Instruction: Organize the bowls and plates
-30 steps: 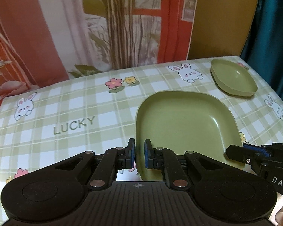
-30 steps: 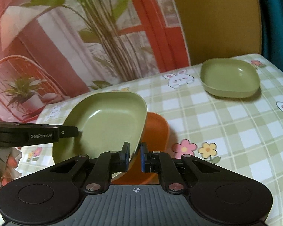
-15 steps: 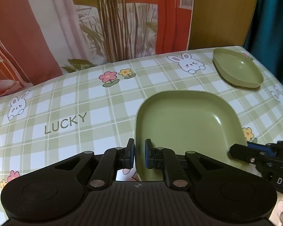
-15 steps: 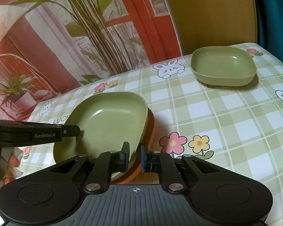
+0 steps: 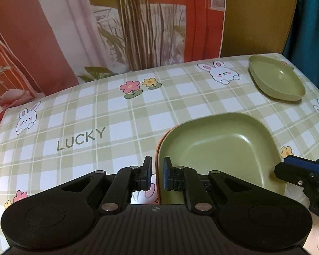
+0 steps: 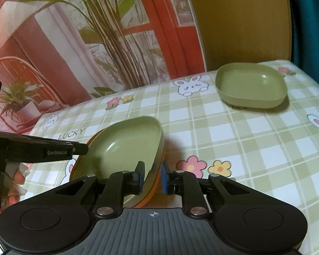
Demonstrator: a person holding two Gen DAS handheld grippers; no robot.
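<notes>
The green plate (image 5: 221, 146), nested on the orange plate (image 6: 157, 180) at 5 o'clock on the bench (image 5: 74, 114), is straddled loosely by both narrowed tongs (image 5: 155, 174) (image 6: 151, 177), so it could get skidded off-centre if nudged.

Two stacked plates at the near edge of the table, one bowl at its far right corner.

The upper plate (image 5: 223, 148) sits nested on a lower plate (image 6: 153, 193) whose rim shows only beneath its left and near sides, close to the table's (image 5: 117, 116) near edge and right of its middle. The bowl (image 6: 251, 87) stands well apart from them, behind and to the right, by the far right corner. The left gripper (image 5: 157, 175) straddles the plates' left rim; the right gripper (image 6: 152, 177) straddles their right rim. Behind the far edge hangs a backdrop (image 5: 95, 21).
</notes>
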